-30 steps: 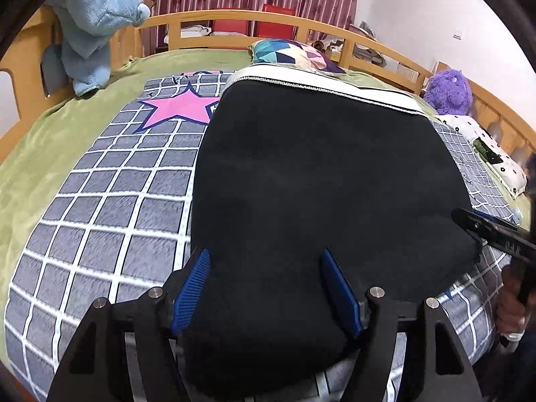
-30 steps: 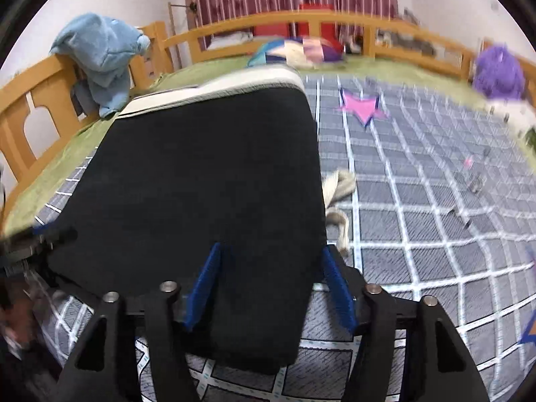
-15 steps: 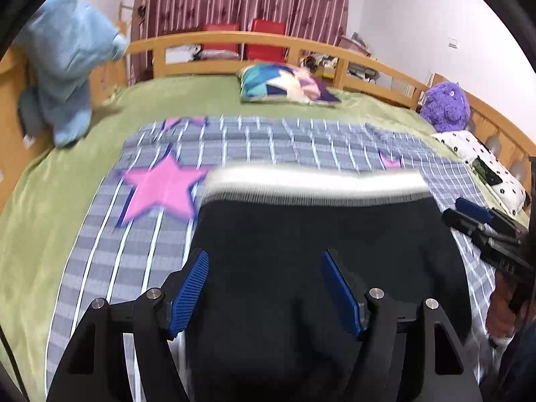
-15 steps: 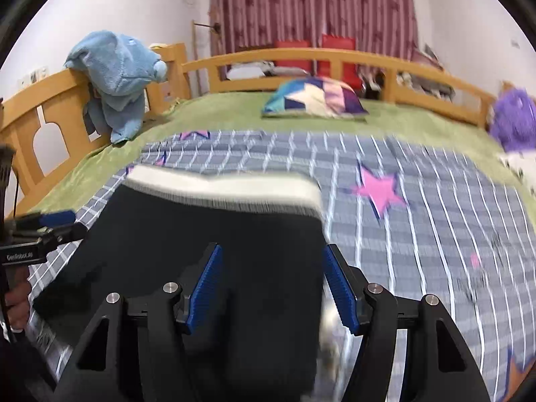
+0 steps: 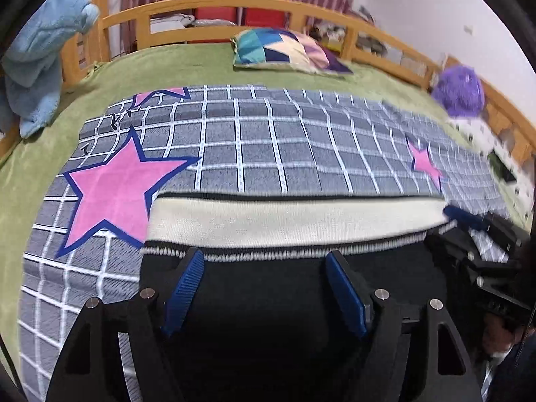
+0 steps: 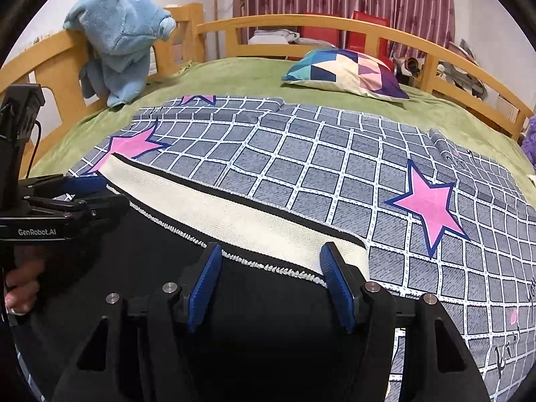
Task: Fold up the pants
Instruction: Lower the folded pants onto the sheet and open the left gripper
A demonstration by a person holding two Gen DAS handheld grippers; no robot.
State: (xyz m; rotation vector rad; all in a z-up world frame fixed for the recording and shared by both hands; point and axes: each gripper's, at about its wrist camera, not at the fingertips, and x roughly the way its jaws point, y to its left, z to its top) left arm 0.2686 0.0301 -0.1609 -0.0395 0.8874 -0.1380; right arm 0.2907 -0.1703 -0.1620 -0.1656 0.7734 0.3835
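Note:
The black pants (image 5: pixel 268 288) with a cream waistband (image 5: pixel 288 217) lie flat on the grey checked blanket (image 5: pixel 268 140), near the bed's front edge. My left gripper (image 5: pixel 264 284) is open, its blue pads over the black fabric just short of the waistband, holding nothing. My right gripper (image 6: pixel 269 281) is open too, over the pants' right end by the waistband (image 6: pixel 241 217). The pants also show in the right wrist view (image 6: pixel 140 268). Each gripper shows at the edge of the other's view: the right one (image 5: pixel 482 244) and the left one (image 6: pixel 67 201).
A green bed cover (image 6: pixel 241 77) lies under the blanket, ringed by a wooden rail (image 6: pixel 301 21). A patterned pillow (image 6: pixel 348 73) lies at the back. A blue plush (image 6: pixel 120 40) hangs on the left rail. A purple plush (image 5: pixel 459 90) sits at the right.
Both grippers have pulled back toward the bed's front edge. The waistband, far away before, now sits just beyond the fingertips, and much more blanket shows beyond it.

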